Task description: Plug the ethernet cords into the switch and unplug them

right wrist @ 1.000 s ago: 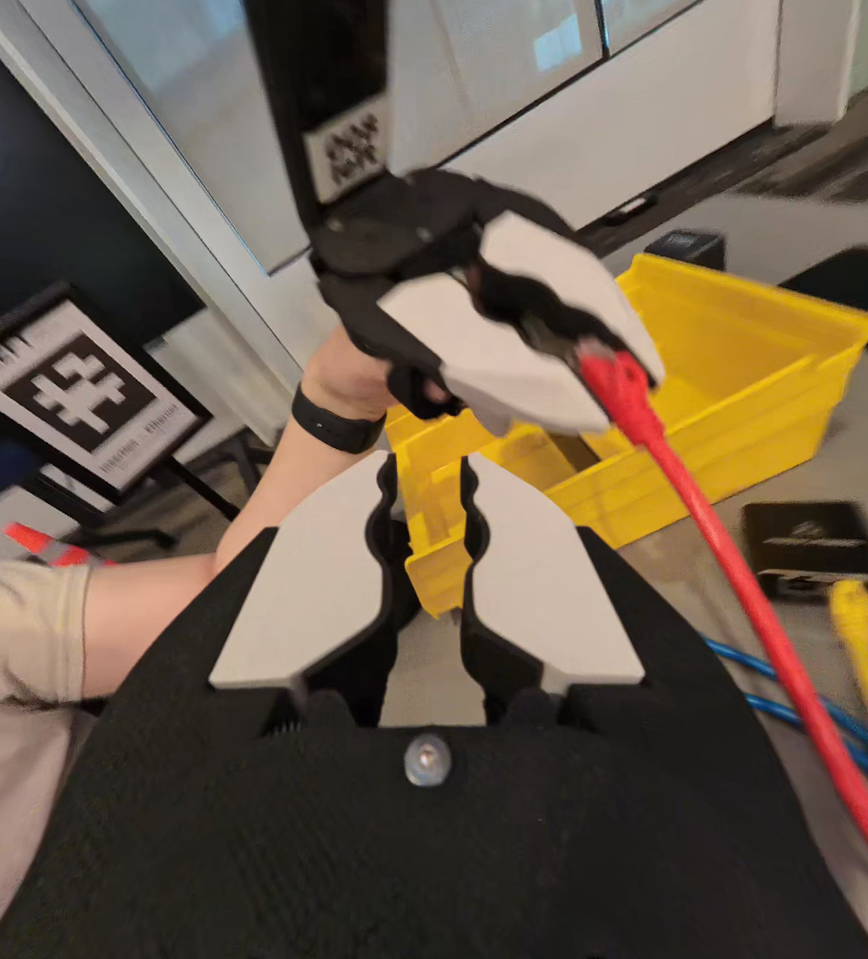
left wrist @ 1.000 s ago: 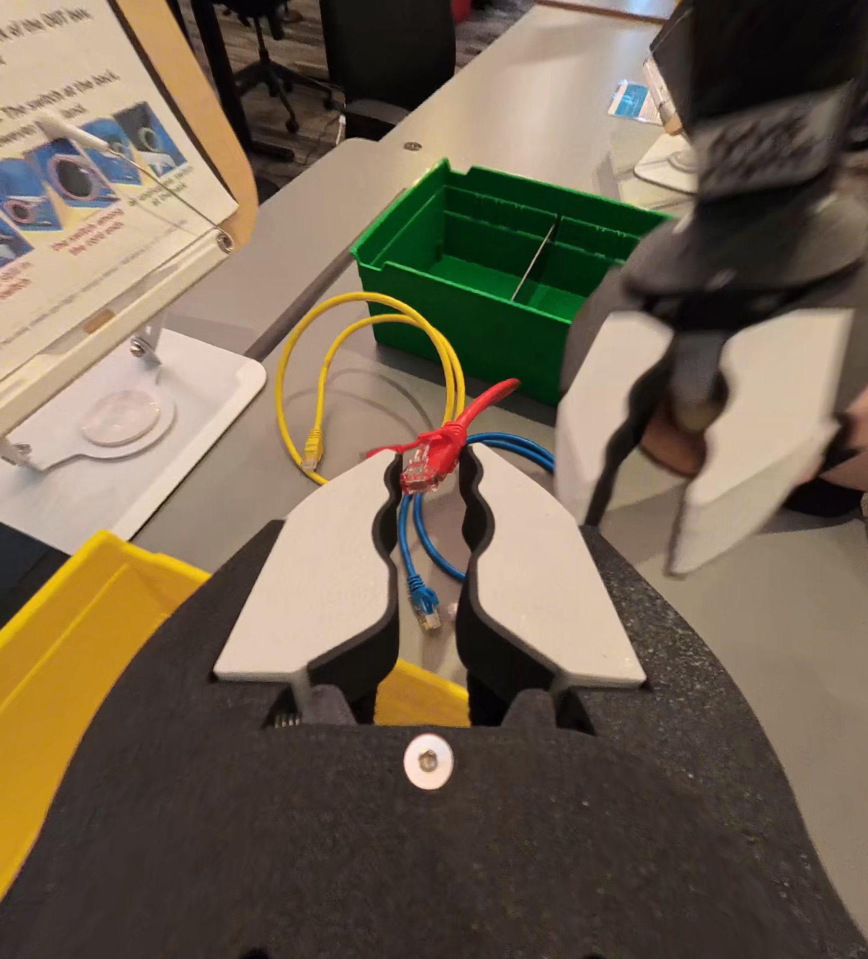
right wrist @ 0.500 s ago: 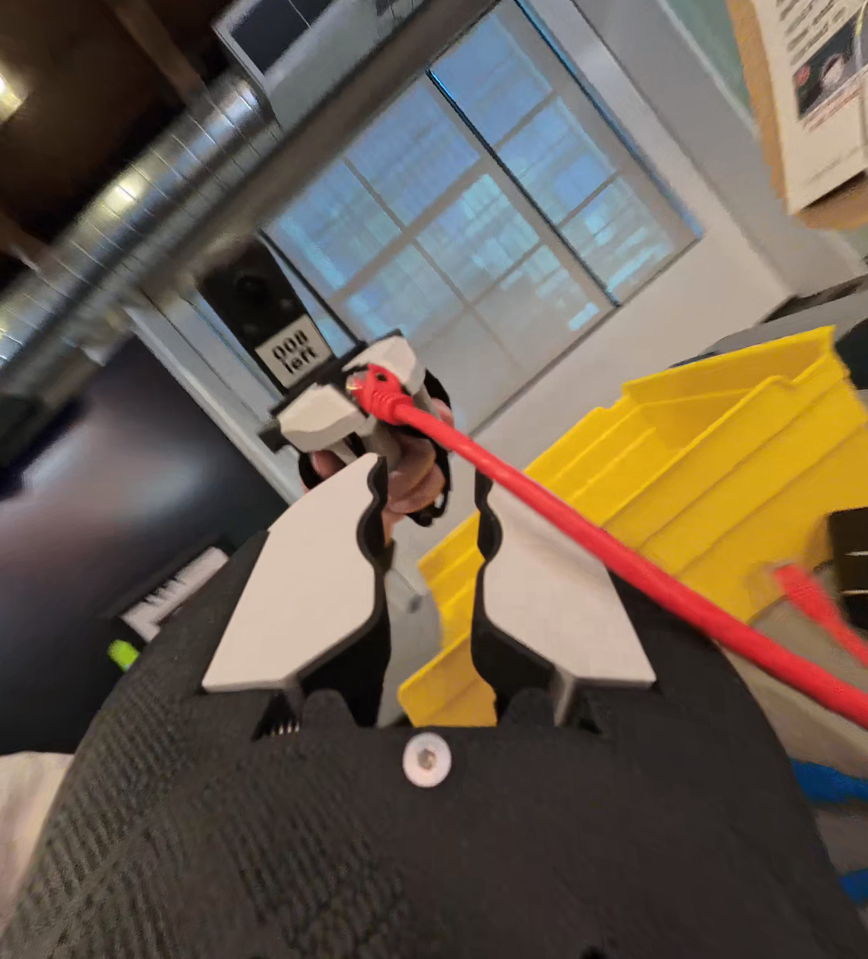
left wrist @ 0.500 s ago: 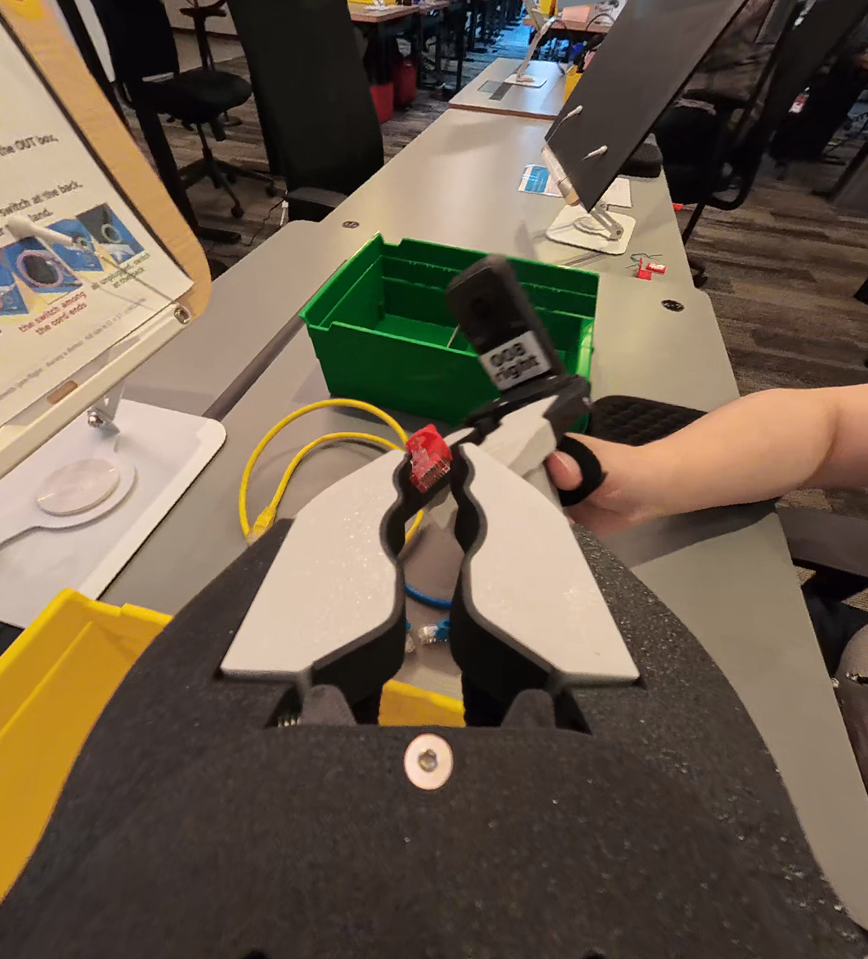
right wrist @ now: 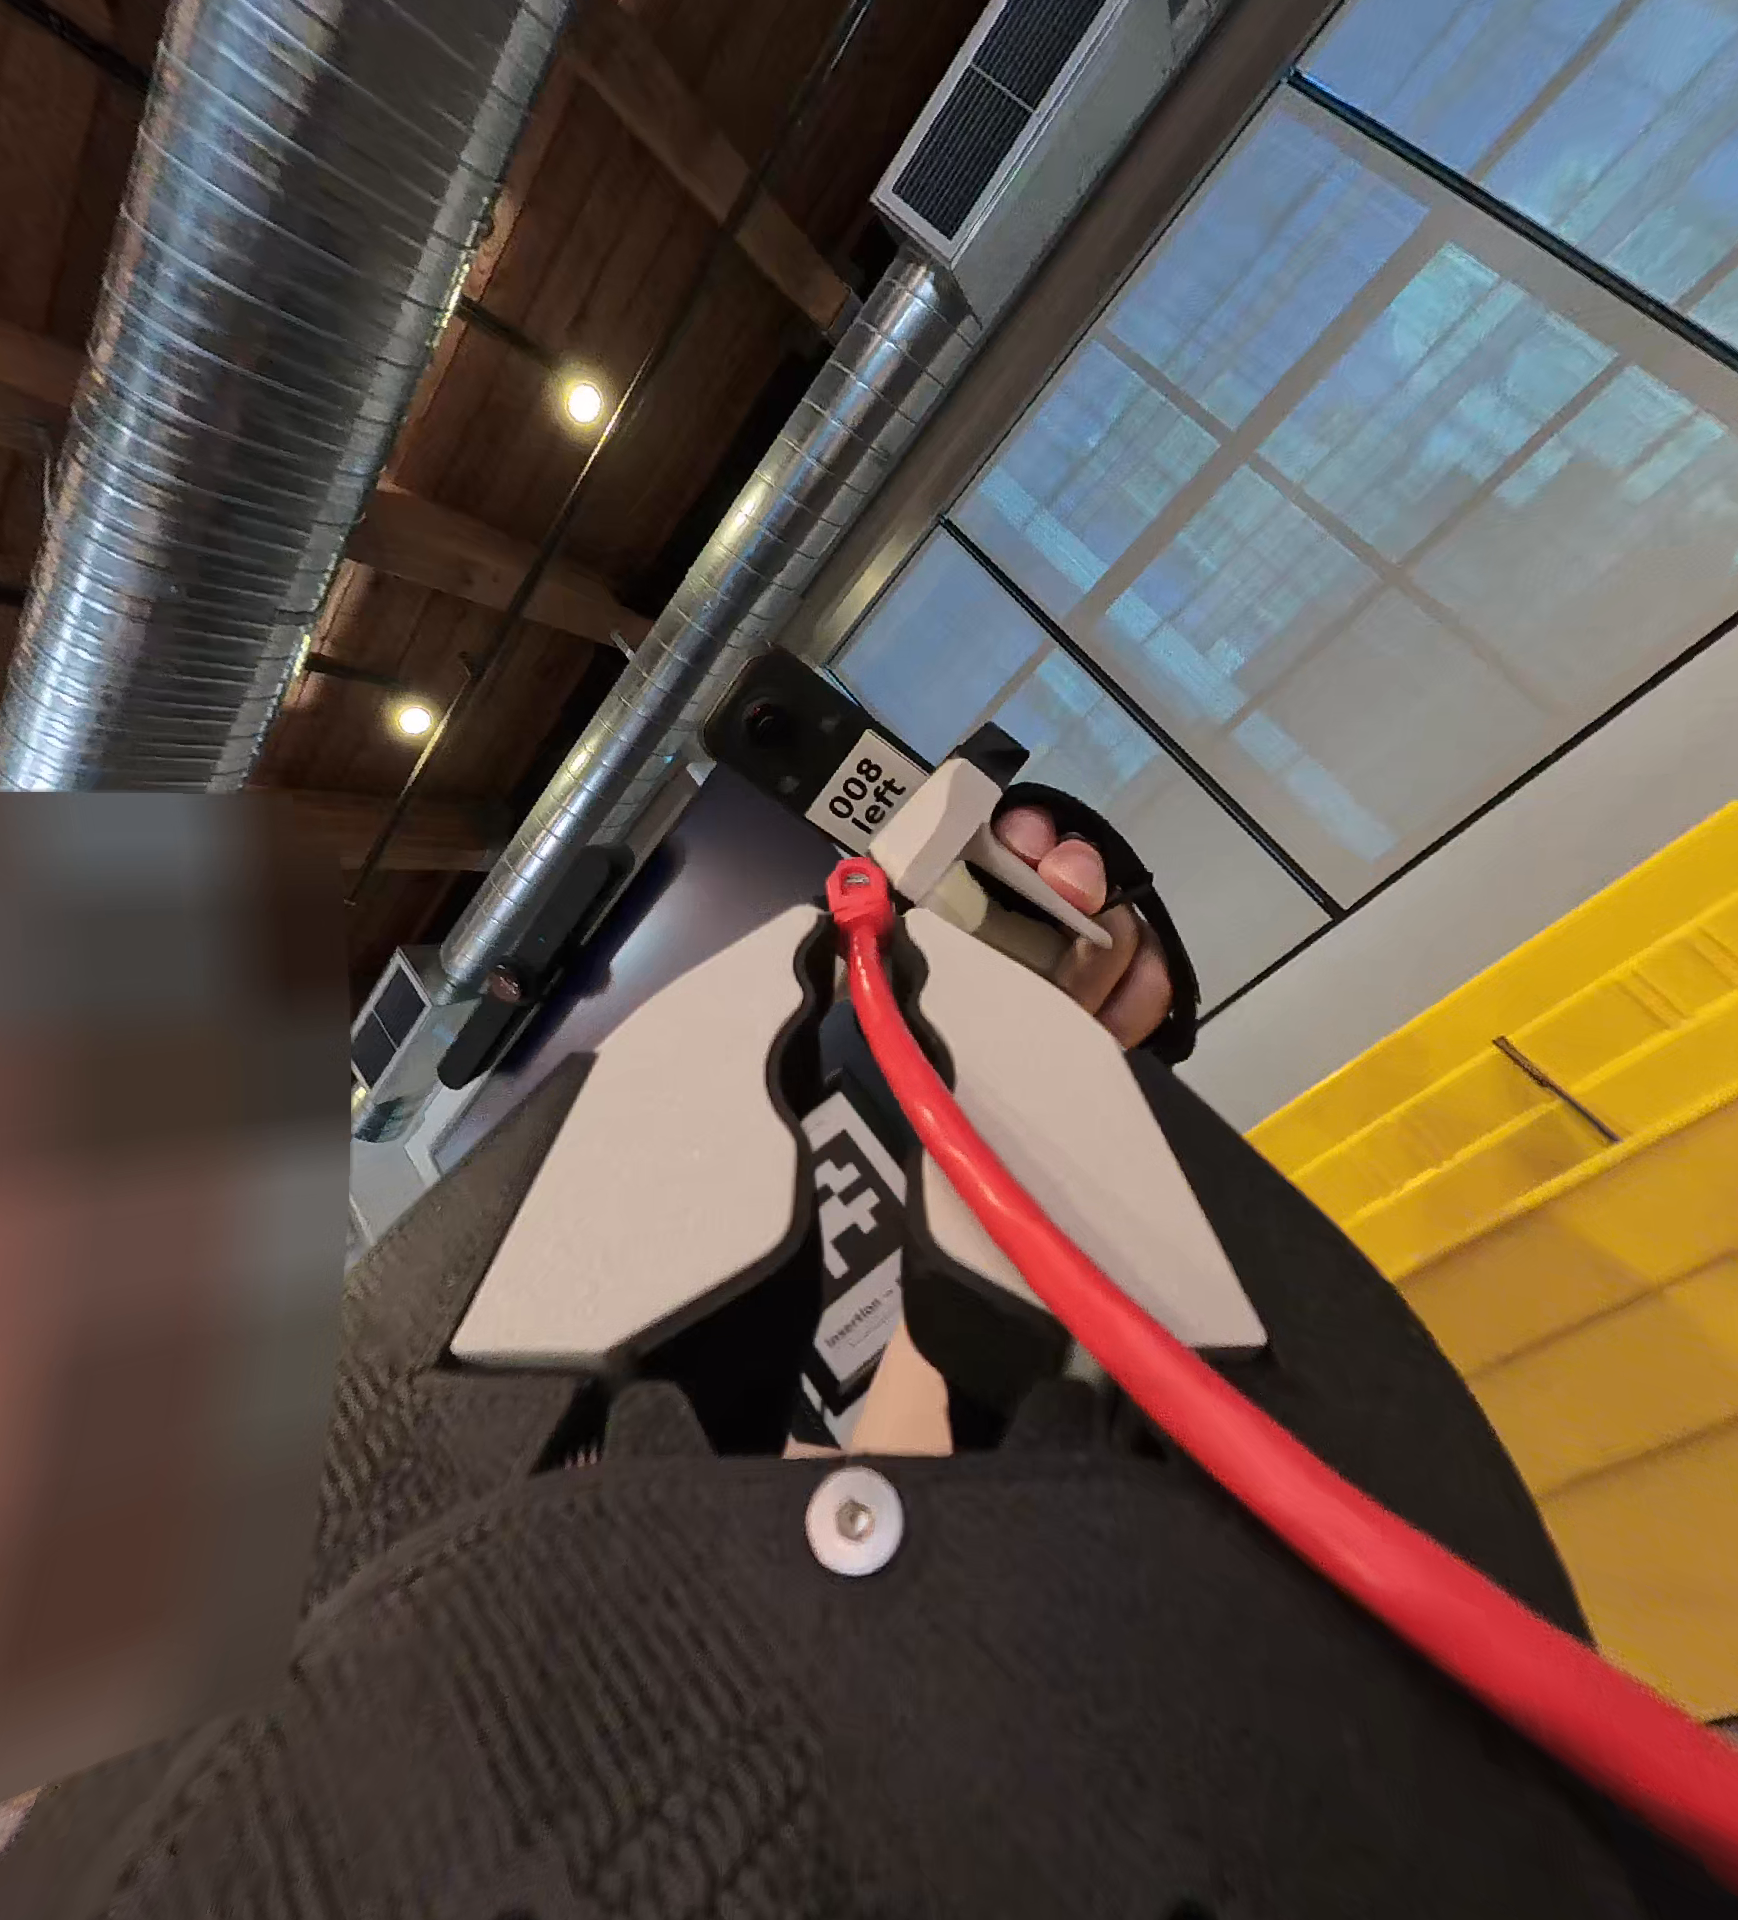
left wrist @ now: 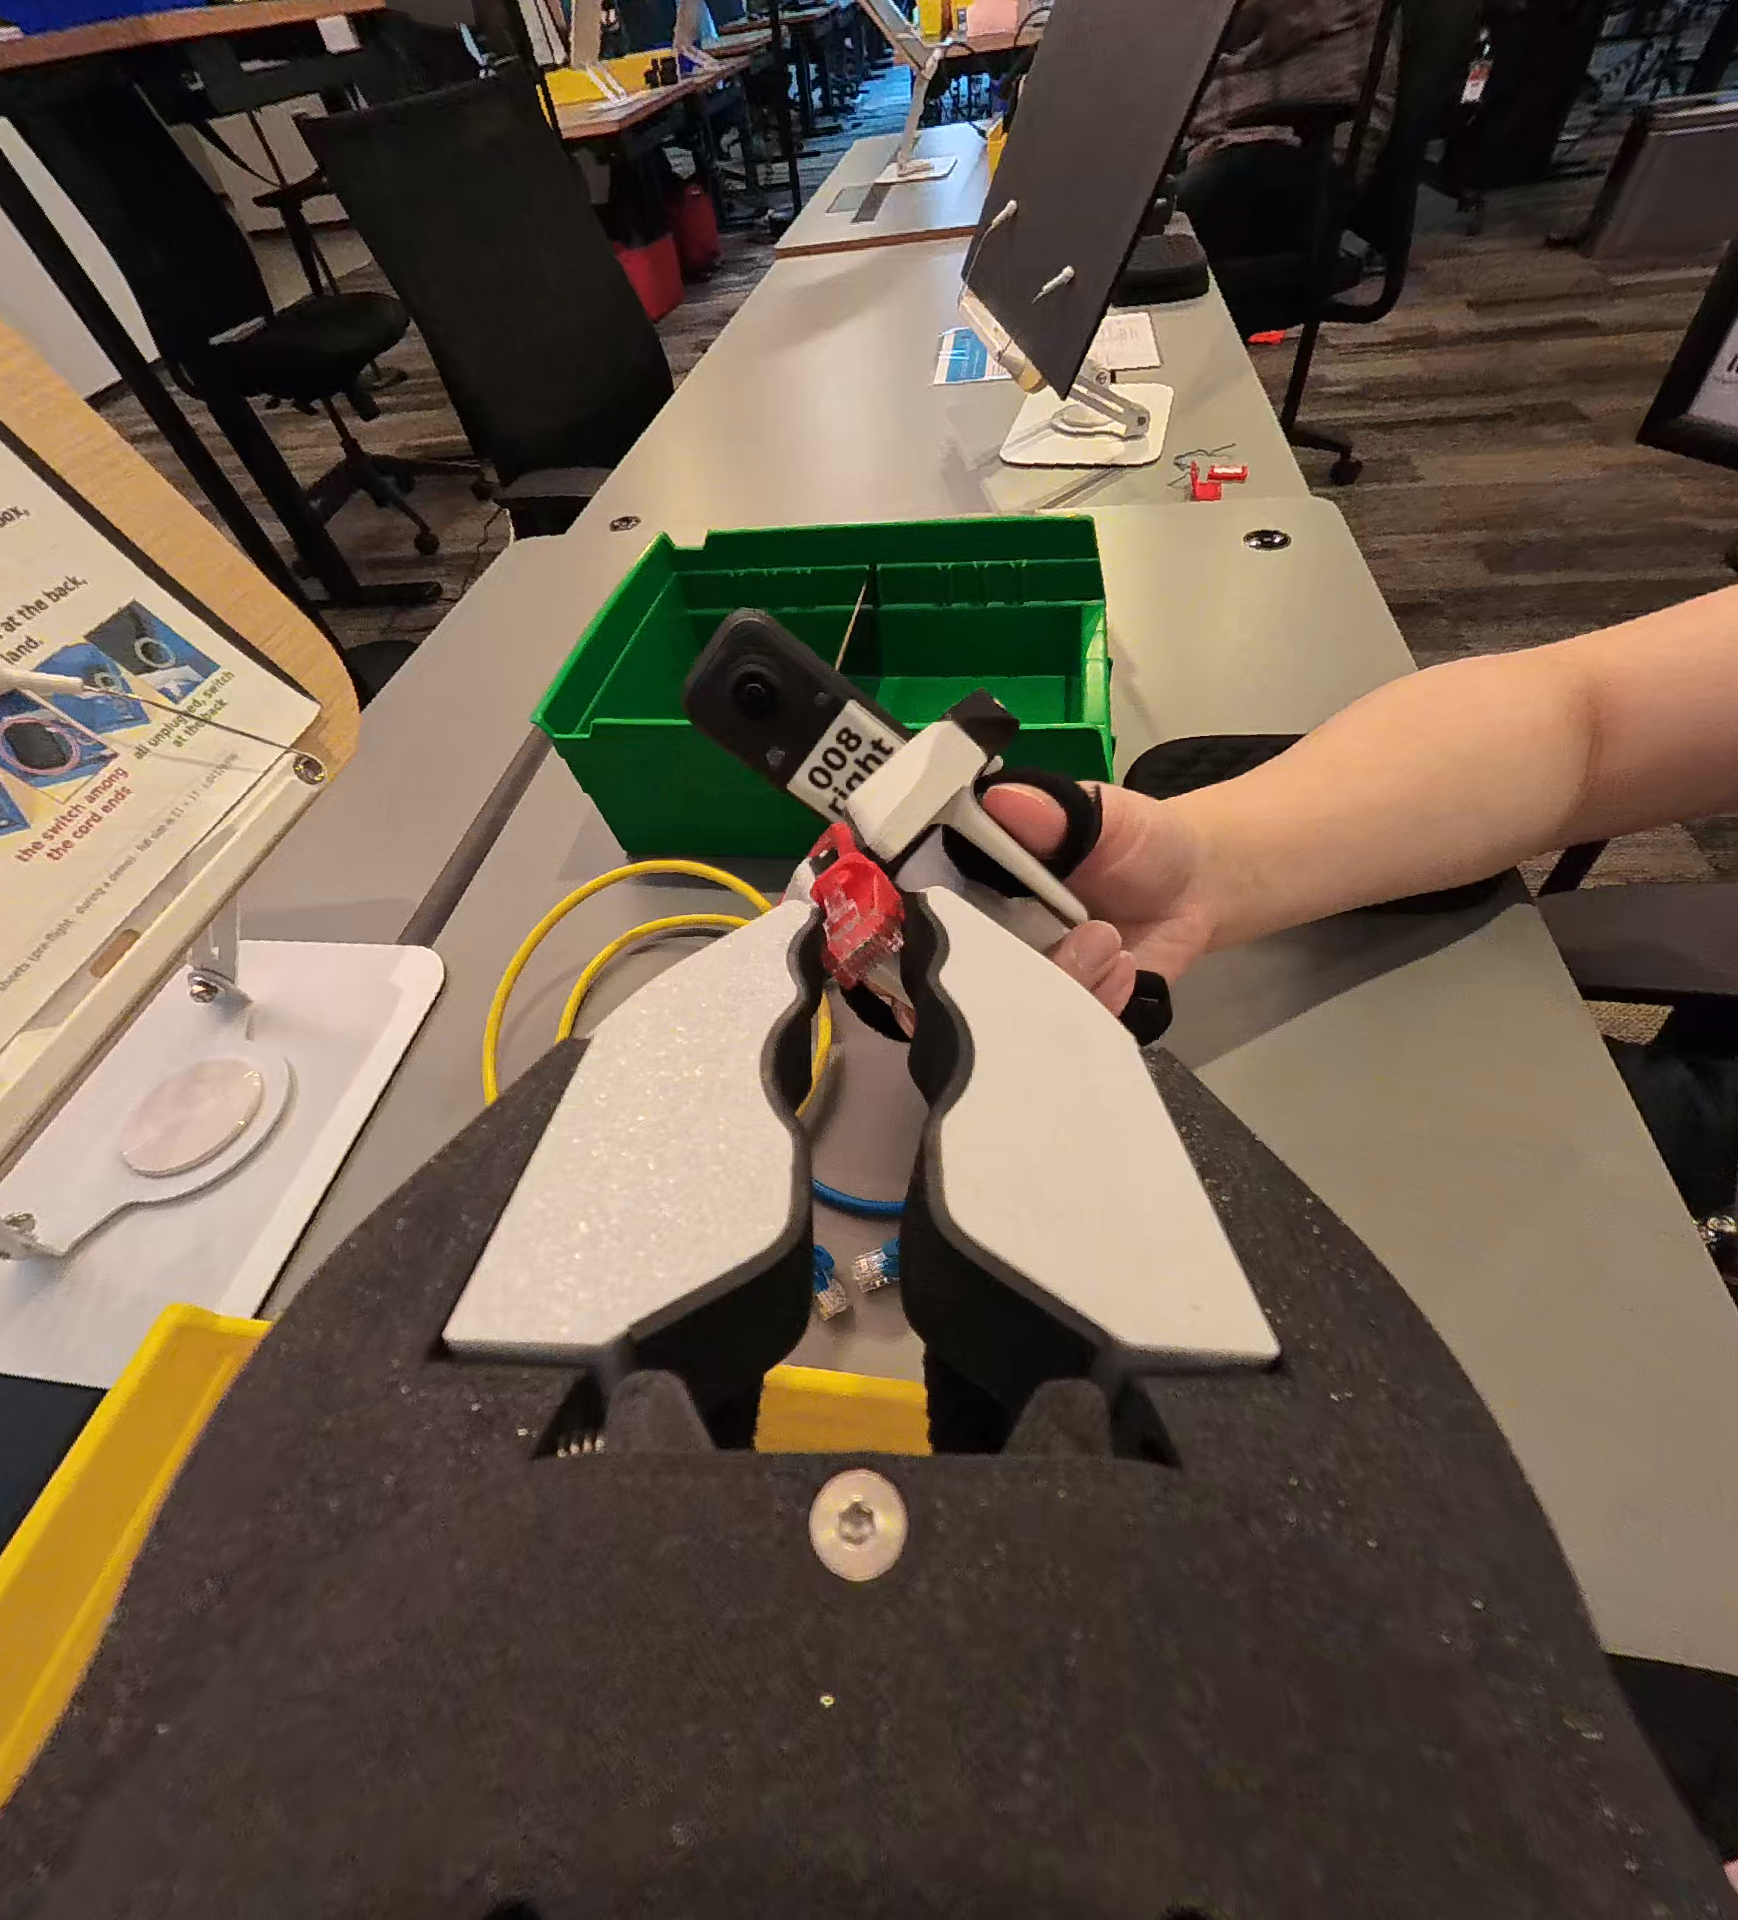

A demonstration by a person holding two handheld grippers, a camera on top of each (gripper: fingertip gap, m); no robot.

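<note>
**Q:** What is hard to make out?

**A:** Left of my left gripper [left wrist: 865, 925] an instruction board [left wrist: 65, 779] is cut off by the frame edge. Below and left of those jaws is a yellow bin [left wrist: 13, 1558]. My own black body covers its inside, so I cannot tell what it holds. The yellow cord [left wrist: 532, 956] loops on the table [left wrist: 1416, 1195] just left of the jaws and runs under my left finger. The blue cord [left wrist: 860, 1205] shows only through the gap between my fingers, with two of its plugs nearer me.

**Q:** And the red cord [left wrist: 852, 914]?

**A:** Its plug sits between my left fingertips, which are clamped on it. From the other side, it runs in from the lower right, crosses my right finger and ends between the tips of my right gripper [right wrist: 860, 930]. Those jaws stand a little apart around it. I cannot tell whether they pinch it.

**Q:** The containers?

**A:** Beyond my left jaws stands a green bin [left wrist: 699, 800] with a thin divider between its compartments. The camera of my right gripper overlaps its near wall. In my right wrist view the yellow bin rises right of the jaws, its interior out of sight. A hand [left wrist: 1135, 904] grips the right gripper, just right of my left jaws.
</note>
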